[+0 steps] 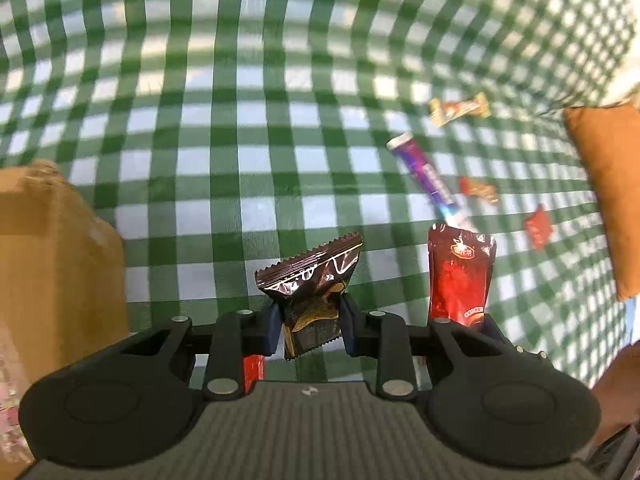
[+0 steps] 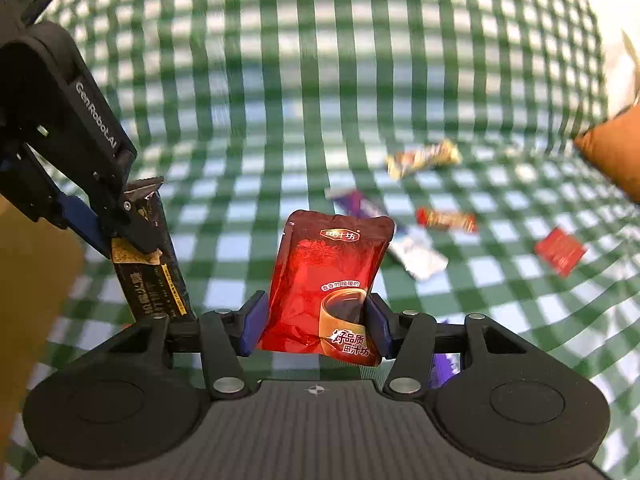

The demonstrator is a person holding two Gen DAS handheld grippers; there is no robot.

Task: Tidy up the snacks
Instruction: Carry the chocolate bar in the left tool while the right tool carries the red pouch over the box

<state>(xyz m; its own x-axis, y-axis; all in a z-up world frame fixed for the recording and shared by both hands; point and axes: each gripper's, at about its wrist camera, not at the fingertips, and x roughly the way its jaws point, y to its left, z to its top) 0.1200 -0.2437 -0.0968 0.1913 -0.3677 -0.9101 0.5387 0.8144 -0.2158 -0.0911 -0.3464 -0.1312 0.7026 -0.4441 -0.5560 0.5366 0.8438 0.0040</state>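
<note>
In the left wrist view, a dark brown snack packet (image 1: 310, 296) is pinched between the narrowed fingers of the left gripper (image 1: 310, 326), its serrated top edge pointing up and away from the fingers. In the right wrist view, a red sachet (image 2: 324, 288) is clamped upright in the right gripper (image 2: 316, 326), its long axis running along the fingers; the left gripper is seen close at its left side with the brown packet hanging lengthwise from it.

Both packets are held clear of the green checked cloth (image 1: 240, 140). A cardboard box (image 1: 52, 264) is seen just beside the left gripper, on its left; it is judged the likely place for the held snacks, and the left gripper is nearer to it than the right.

Farther off, to the right and ahead of both grippers, loose snacks are lying on the cloth: a purple stick pack (image 1: 424, 172), a small red-and-gold candy (image 1: 478, 189), a flat red square packet (image 1: 539, 226) and, farthest, a gold-ended bar (image 1: 460, 109). An orange-brown object (image 1: 604, 192) is seen at the right edge; what it is cannot be told.
</note>
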